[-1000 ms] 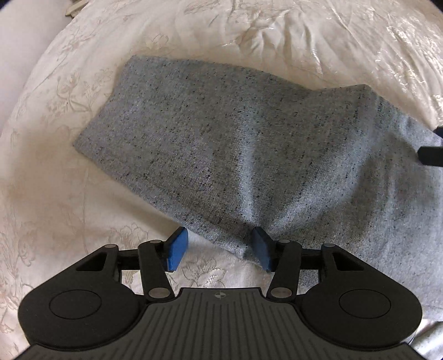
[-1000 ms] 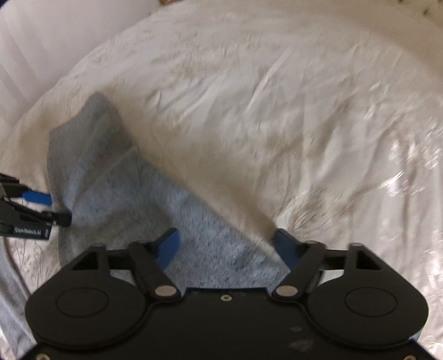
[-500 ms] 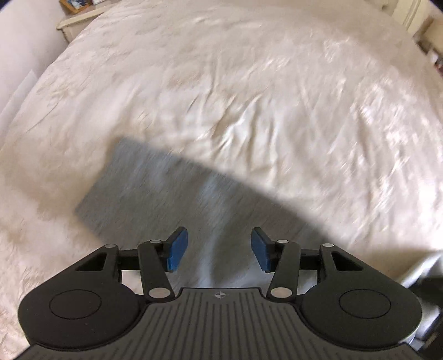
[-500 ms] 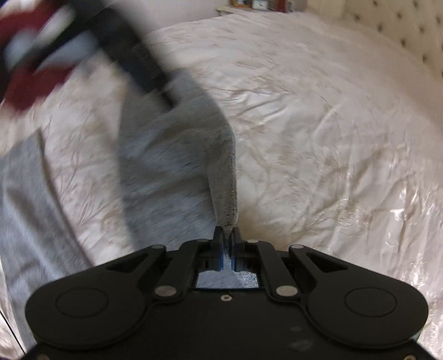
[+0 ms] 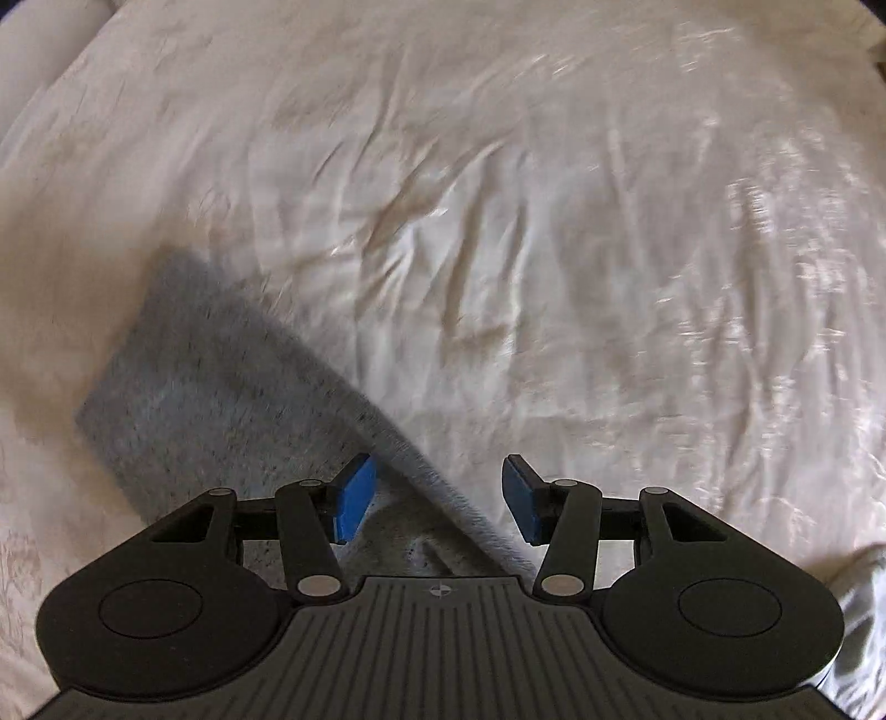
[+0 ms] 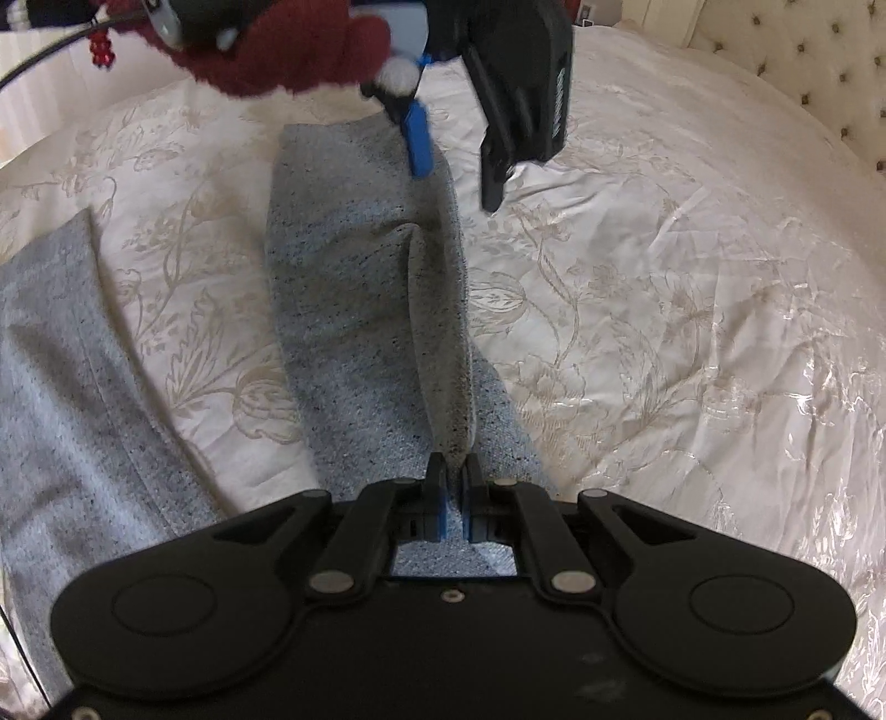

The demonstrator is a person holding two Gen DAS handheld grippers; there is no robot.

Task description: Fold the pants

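1. Soft daylight fills both views; glare streaks the satin bedspread (image 5: 554,232) on the right.
2. The left wrist view is smeared by motion blur, and the grey pants (image 5: 221,376) lose their weave.
3. The right wrist view is sharp on the pants, though the red sleeve (image 6: 288,50) at top is soft.
4. Fisheye distortion bends the edges and darkens the corners.

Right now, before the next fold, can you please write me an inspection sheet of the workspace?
Surface: cream flowered bedspread, wrinkled.
Job's things: grey pants, one leg pulled up into a ridge, other leg flat at left.
Clutter: nothing seen.
Grippers: right gripper shut on the pants' edge; left gripper open above the same leg, pinching nothing.
Cables: thin black cable by the red sleeve.
Surroundings: tufted headboard.
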